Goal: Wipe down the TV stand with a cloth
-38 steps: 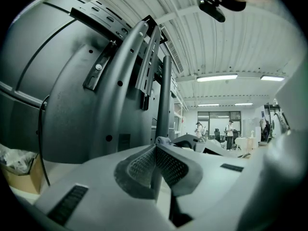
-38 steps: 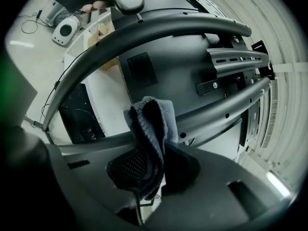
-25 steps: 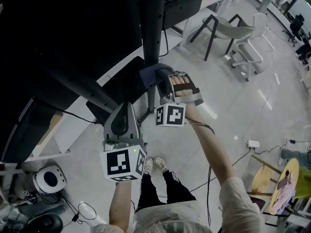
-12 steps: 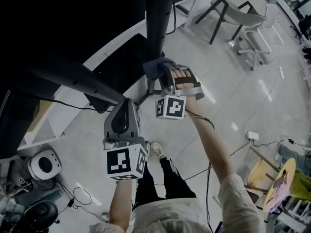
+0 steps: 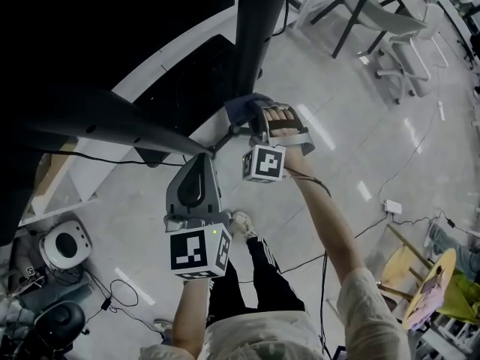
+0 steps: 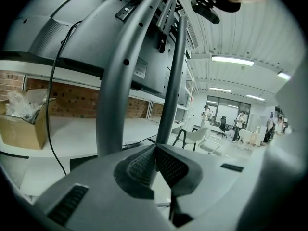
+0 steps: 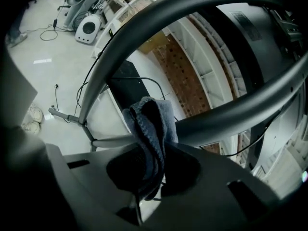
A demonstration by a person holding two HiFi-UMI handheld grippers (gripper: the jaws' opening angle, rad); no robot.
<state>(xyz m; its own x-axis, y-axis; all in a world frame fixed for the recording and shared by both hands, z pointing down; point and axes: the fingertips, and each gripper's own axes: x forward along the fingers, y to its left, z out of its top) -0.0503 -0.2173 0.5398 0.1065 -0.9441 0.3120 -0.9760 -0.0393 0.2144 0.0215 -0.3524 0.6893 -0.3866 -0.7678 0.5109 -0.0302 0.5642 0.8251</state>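
**At the TV stand (image 5: 259, 43), a cloth (image 5: 241, 109) held to it**

Against the TV stand, the right gripper (image 5: 253, 122) had its jaws clamped on the blue cloth, which lay against the grey frame; lower and nearer the person, the left gripper (image 5: 196, 172) hung with its jaws pressed together, holding nothing.

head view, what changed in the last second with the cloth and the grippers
Mostly the camera moved: the chair slid higher in the view. The right gripper stays shut on the blue cloth, pressed to the TV stand's post at about the same spot. The left gripper stays shut and empty near the slanted leg.
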